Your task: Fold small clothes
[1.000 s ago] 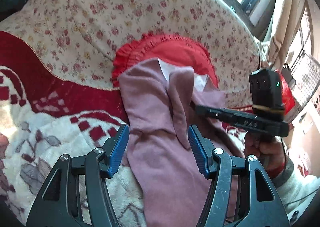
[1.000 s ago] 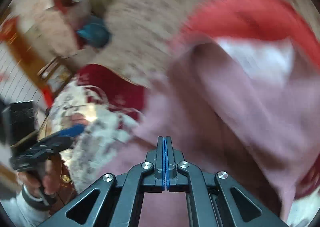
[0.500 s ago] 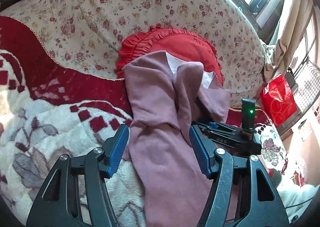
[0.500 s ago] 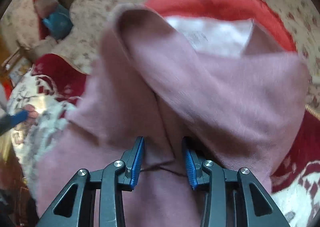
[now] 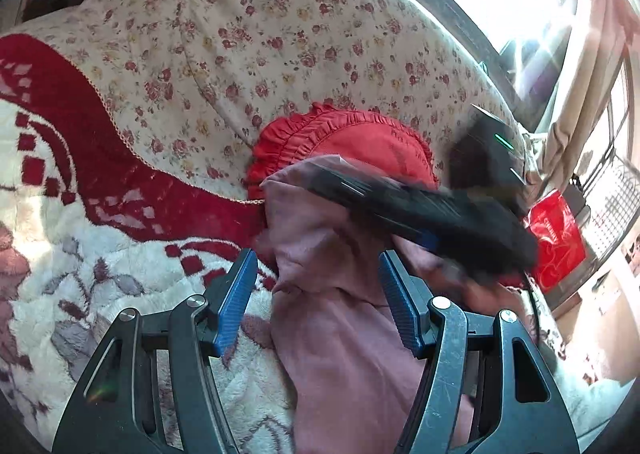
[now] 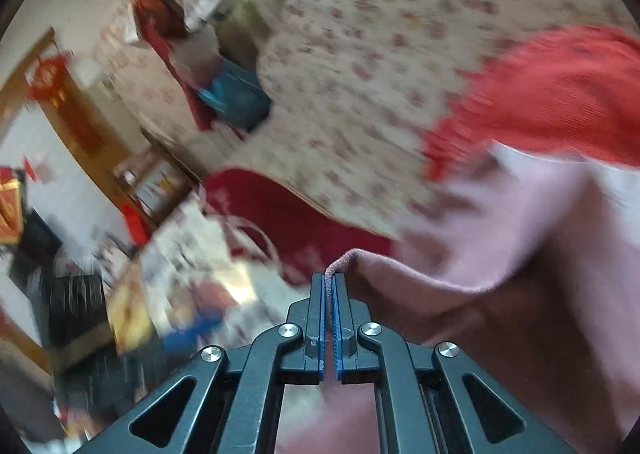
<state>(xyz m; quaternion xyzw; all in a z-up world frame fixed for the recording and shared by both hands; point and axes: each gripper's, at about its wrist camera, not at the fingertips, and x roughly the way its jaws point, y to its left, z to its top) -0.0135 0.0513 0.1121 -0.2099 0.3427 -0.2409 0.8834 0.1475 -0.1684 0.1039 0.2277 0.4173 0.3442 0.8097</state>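
Observation:
A dusty-pink garment (image 5: pixel 340 334) lies on the sofa seat, its top end against a red cushion. My left gripper (image 5: pixel 316 302) hovers open just above its lower part, one blue pad on each side and neither pressing the cloth. My right gripper (image 6: pixel 329 286) has its jaws closing tight on a pinched edge of the pink garment (image 6: pixel 480 254), with fabric showing between the pads. In the left wrist view the right gripper (image 5: pixel 320 176) is a blurred black bar that crosses over the garment's upper part.
A red frilled cushion (image 5: pixel 360 138) leans on the floral sofa back (image 5: pixel 240 34). A red and white fleece blanket (image 5: pixel 80 214) covers the seat on the left. A red bag (image 5: pixel 556 242) stands by the window at right. A blue bag (image 6: pixel 236 102) sits behind the sofa.
The right gripper opened over the garment's fold, then shut on its edge and swung left across the garment with the cloth. The left gripper stayed open and shifted slightly.

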